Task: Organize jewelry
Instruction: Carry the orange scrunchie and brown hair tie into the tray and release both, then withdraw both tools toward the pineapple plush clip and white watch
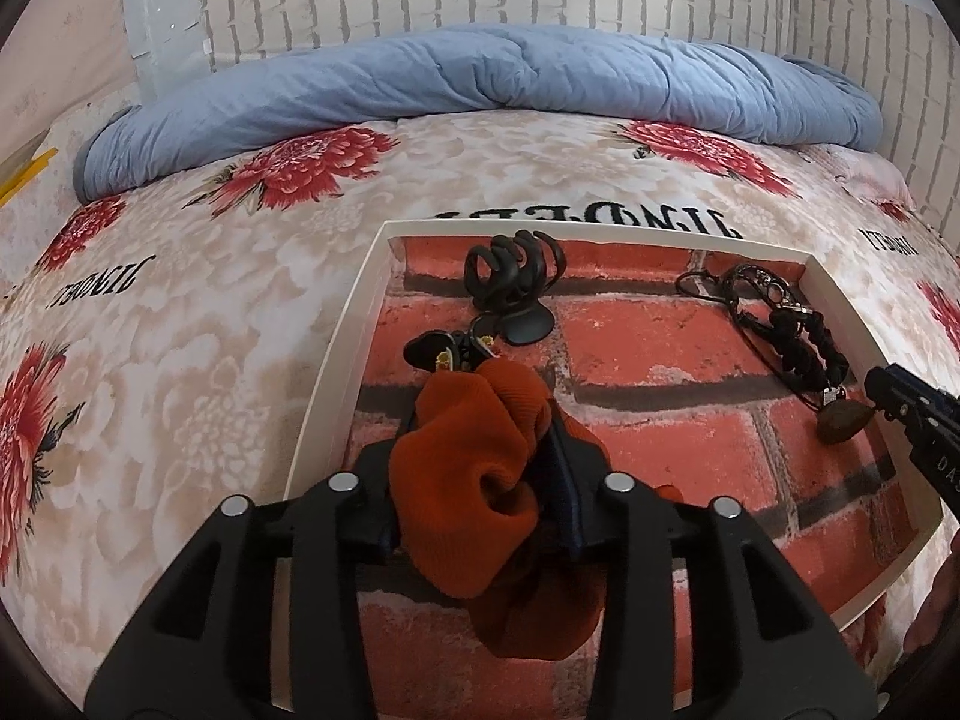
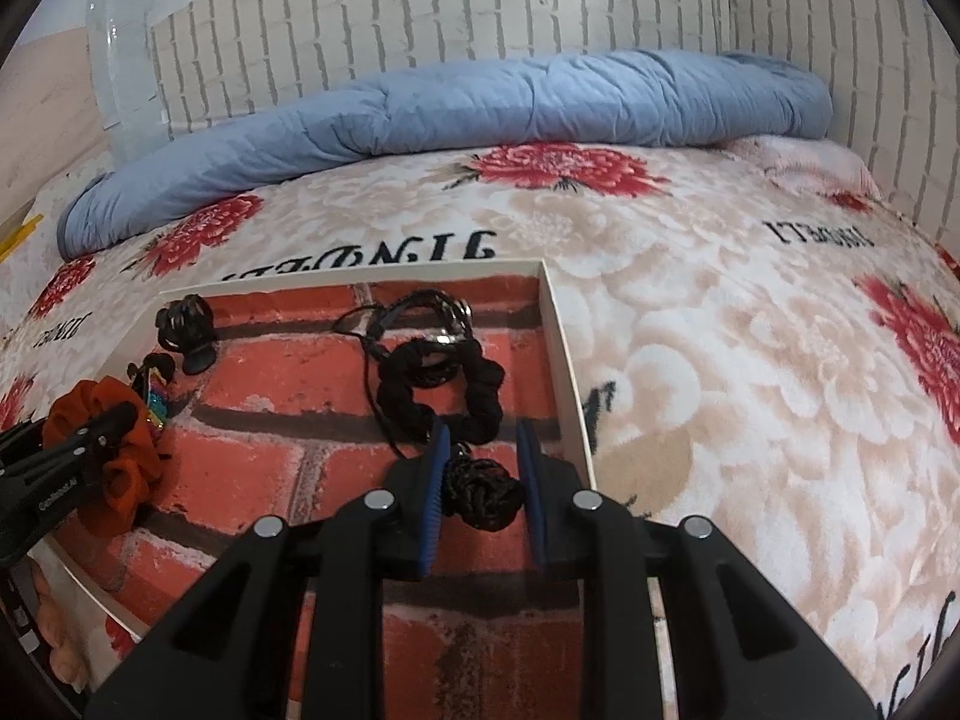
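An orange scrunchie [image 1: 474, 480] bulges between the fingers of my left gripper [image 1: 483, 420], which is shut loosely on it; the fabric hides the left pad and its lower part lies on the tray floor. The shallow white tray [image 1: 336, 348] has a red brick-print floor. My right gripper [image 2: 483, 429] is shut on a dark braided knot [image 2: 480, 495] near the tray's right wall [image 2: 564, 360]. A small ring joins the knot to black cords and a black scrunchie [image 2: 444, 384]. A black claw clip [image 1: 510, 276] and a small colourful clip [image 1: 444, 354] lie just beyond the orange scrunchie.
The tray sits on a bed with a cream, red-flowered cover [image 2: 720, 360]. A folded blue quilt [image 1: 480, 78] lies along the white brick-pattern wall. A person's fingers [image 2: 60, 630] show by the tray's near left edge.
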Demonstrator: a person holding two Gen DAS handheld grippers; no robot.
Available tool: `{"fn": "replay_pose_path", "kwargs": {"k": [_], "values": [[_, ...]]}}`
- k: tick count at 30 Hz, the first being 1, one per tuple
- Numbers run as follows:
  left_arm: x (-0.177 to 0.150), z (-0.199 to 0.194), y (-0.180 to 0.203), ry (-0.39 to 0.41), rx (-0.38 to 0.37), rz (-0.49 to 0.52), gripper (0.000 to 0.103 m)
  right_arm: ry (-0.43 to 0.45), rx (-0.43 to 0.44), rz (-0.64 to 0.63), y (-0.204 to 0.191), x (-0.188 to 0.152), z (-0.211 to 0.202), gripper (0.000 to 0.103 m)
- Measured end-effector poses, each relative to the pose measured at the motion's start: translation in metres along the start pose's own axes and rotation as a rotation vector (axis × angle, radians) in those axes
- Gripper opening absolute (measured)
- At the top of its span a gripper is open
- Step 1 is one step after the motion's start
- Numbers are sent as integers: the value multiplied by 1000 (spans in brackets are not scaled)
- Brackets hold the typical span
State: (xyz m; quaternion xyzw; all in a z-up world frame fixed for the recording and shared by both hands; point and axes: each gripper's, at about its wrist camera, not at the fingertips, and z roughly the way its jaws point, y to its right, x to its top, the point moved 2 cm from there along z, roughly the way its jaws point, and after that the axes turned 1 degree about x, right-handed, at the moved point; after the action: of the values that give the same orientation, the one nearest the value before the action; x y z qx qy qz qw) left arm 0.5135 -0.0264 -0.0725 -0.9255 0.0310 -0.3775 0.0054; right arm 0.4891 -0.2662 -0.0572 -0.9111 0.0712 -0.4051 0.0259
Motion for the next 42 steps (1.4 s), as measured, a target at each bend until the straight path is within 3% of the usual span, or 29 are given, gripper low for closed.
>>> {"fn": "replay_pose_path", "kwargs": {"k": [1,5,7,8,10,18,22,28,34,42], "values": [[0,0,-1,-2,0,-3,42,-1,0,5,1,-1,0,24],[-1,0,-4,-7,5,-20,64,-11,1,22,5,-1,2,25],[0,-1,-5,-8,-2,-24,68,-13,3,30,7,-1,2,27],[0,-2,-4,-9,-3,-23,69,-10,6,32,7,-1,2,31],[1,-5,-3,-3,-7,-18,74,8,5,33,7,0,-2,51],[10,-37,-3,89,-34,-38,98,91,26,34,7,8,-24,65],[16,-60,-6,143,-37,-49,98,152,45,35,5,15,-43,79],[21,-97,-8,206,-16,-35,98,196,69,17,1,23,-76,79],[17,-132,-11,244,49,-4,98,199,35,-29,-4,17,-104,79],[-13,-163,-30,238,67,-22,98,166,19,-34,1,-25,-134,79]]}}
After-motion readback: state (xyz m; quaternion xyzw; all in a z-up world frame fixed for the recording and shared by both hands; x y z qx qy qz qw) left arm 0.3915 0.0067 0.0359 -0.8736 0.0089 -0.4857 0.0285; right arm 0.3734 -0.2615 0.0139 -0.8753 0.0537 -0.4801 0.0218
